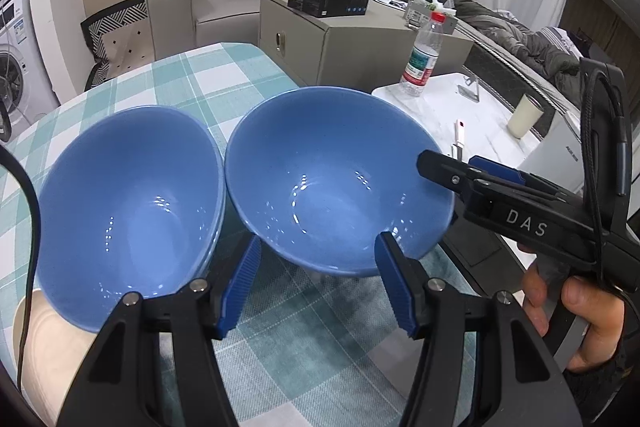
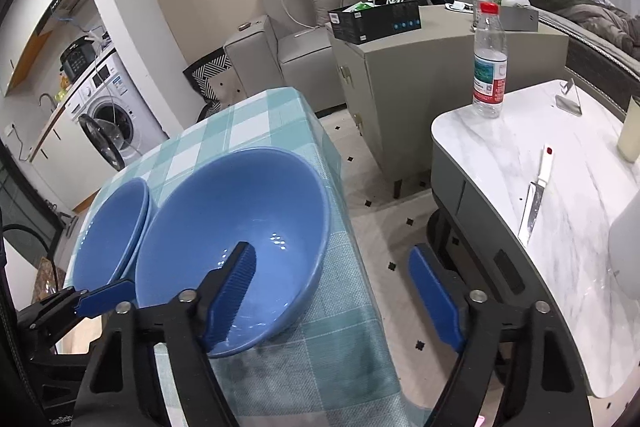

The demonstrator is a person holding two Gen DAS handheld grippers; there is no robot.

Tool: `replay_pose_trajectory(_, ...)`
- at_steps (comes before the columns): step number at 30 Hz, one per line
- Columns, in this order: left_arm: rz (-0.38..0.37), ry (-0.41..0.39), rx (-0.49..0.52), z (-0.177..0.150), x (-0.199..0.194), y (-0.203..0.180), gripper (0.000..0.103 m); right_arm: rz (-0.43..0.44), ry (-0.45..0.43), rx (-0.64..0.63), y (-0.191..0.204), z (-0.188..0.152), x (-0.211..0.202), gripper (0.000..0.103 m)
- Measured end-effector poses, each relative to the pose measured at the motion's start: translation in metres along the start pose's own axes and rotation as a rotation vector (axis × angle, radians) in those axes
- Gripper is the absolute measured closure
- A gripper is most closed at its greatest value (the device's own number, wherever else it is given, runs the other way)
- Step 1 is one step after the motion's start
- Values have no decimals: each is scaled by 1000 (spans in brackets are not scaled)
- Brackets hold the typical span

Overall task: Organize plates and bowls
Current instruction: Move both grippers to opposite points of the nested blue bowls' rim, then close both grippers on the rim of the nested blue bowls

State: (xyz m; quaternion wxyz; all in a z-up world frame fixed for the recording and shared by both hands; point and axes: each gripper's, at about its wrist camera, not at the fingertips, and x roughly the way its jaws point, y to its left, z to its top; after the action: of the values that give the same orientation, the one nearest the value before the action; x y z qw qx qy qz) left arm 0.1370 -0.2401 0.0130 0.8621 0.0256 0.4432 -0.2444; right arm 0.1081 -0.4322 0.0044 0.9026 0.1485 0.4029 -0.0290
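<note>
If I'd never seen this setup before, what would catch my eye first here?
Two big blue bowls side by side on a teal checked tablecloth: the right bowl sits near the table's edge, the left bowl beside it. The right gripper straddles the right bowl's rim with its jaws open, one finger inside. On the white marble table lie a knife and a water bottle.

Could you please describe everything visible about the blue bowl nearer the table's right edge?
The right blue bowl is round, deep, glossy like glazed ceramic, and empty. It sits upright on the checked tablecloth near the edge, beside the left blue bowl. The right hand-held gripper straddles its rim, one finger inside.
</note>
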Motion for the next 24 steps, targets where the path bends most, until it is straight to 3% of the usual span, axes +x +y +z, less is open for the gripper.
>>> replay_pose_trajectory(8, 19, 5, -32, 4, 11, 6, 44, 20, 12, 5, -1, -2, 14, 43)
replay_pose_trajectory(16, 21, 11, -28, 6, 17, 5, 45, 34, 25, -31, 10, -7, 27, 71)
replay_pose_trajectory(20, 33, 11, -16, 6, 18, 4, 56, 38, 24, -37, 11, -7, 28, 76)
replay_pose_trajectory(24, 34, 9, -8, 7, 17, 4, 61, 34, 22, -41, 11, -7, 27, 76)
